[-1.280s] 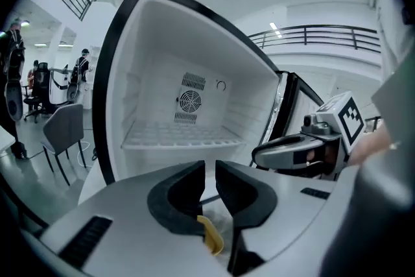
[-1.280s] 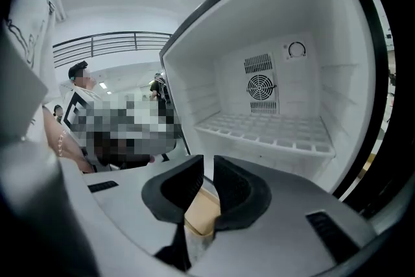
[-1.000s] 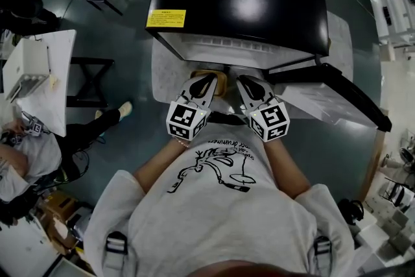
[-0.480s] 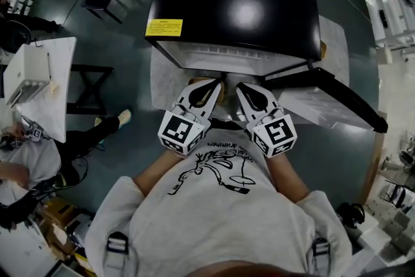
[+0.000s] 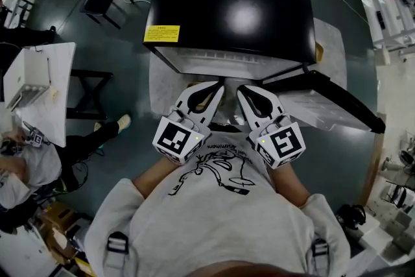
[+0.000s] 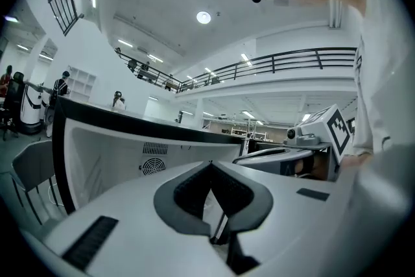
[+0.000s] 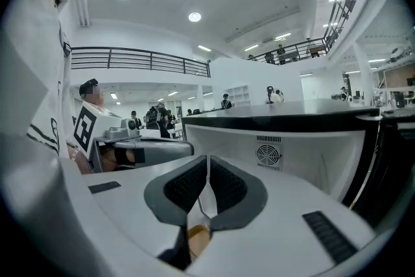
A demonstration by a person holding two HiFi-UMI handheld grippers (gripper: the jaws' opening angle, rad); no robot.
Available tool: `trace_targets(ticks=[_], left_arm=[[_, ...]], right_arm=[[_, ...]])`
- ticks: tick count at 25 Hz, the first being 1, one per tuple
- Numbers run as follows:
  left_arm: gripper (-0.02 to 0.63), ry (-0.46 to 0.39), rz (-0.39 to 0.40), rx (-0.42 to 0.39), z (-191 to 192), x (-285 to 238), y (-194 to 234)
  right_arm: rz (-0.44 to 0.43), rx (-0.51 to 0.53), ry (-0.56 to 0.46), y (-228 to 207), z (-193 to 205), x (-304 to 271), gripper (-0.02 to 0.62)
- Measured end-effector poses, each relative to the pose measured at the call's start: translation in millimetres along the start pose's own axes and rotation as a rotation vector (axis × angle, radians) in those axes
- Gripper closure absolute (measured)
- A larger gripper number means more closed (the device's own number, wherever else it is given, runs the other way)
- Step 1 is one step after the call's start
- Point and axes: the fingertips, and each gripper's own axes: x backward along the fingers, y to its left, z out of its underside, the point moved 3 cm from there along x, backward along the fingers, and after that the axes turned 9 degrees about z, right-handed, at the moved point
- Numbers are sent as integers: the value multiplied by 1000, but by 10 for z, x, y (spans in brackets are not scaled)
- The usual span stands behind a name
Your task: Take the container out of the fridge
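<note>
Right gripper view: thin translucent container (image 7: 203, 203) between ribbed pads (image 7: 186, 187).

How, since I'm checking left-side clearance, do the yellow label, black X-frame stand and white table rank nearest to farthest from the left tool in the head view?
1. Yellow label, at the corner of the fridge, up-left of the left tool.
2. Black X-frame stand, on the floor farther left.
3. White table, beyond the stand at the left edge.

Fridge mouth free in front, door bars the right

The fridge (image 5: 233, 3) opens toward the person with free floor (image 5: 139, 68) at its left; its door (image 5: 331, 97) stands swung out at the right, and a table (image 5: 39, 84) stands well apart on the left.
</note>
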Motion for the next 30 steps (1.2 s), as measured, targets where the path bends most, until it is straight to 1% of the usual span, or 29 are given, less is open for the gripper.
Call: trace_targets(ticks=[7, 20, 25, 30], left_arm=[[591, -13, 9, -9, -121, -4, -7], [591, -21, 7, -11, -185, -4, 68], [591, -19, 8, 2, -163, -27, 78], [591, -8, 11, -11, -169, -14, 94]], right_arm=[[-12, 5, -17, 43, -118, 21, 563], [0, 11, -22, 8, -182, -33, 563], [5, 7, -23, -30, -173, -44, 563], [11, 4, -19, -32, -167, -60, 563]])
